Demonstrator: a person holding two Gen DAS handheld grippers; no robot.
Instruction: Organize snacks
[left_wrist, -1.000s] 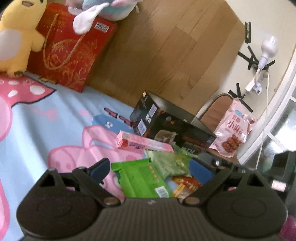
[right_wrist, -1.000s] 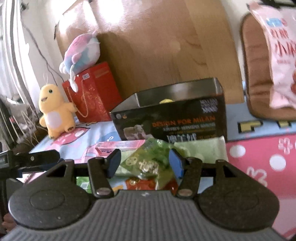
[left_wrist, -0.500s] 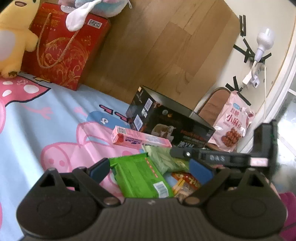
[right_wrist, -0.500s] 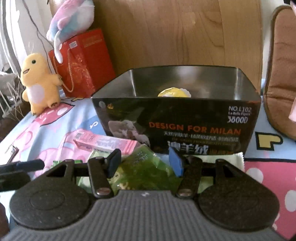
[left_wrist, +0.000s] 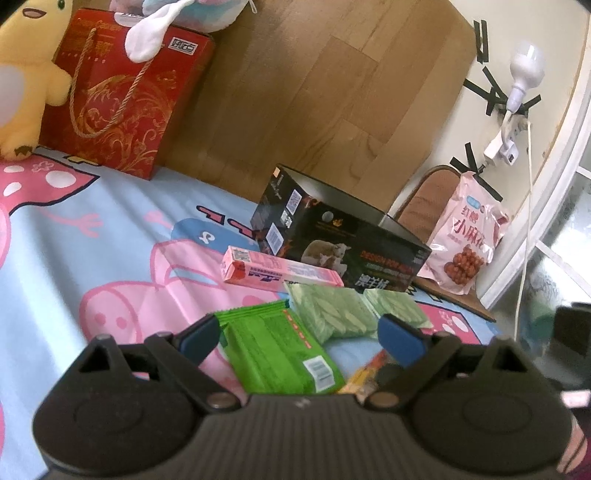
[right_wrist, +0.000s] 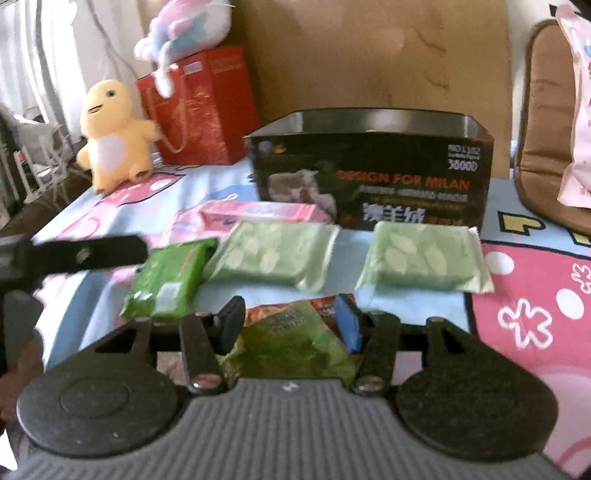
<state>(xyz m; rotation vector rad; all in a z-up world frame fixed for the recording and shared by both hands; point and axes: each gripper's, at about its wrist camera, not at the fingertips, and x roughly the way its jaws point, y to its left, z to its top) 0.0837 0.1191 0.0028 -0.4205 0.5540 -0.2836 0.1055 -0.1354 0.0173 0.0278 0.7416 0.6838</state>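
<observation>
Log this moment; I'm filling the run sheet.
right tool: shut on crinkly green snack bag | left tool: open | black open-top box: behind

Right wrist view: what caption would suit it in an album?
Right gripper straddling a green snack bag, pale green packets and a black box beyond.

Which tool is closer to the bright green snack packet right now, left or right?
Left. The left tool hangs over the bright green snack packet, which lies between its open fingers. The right tool is off to the packet's right, holding a darker green bag.
</observation>
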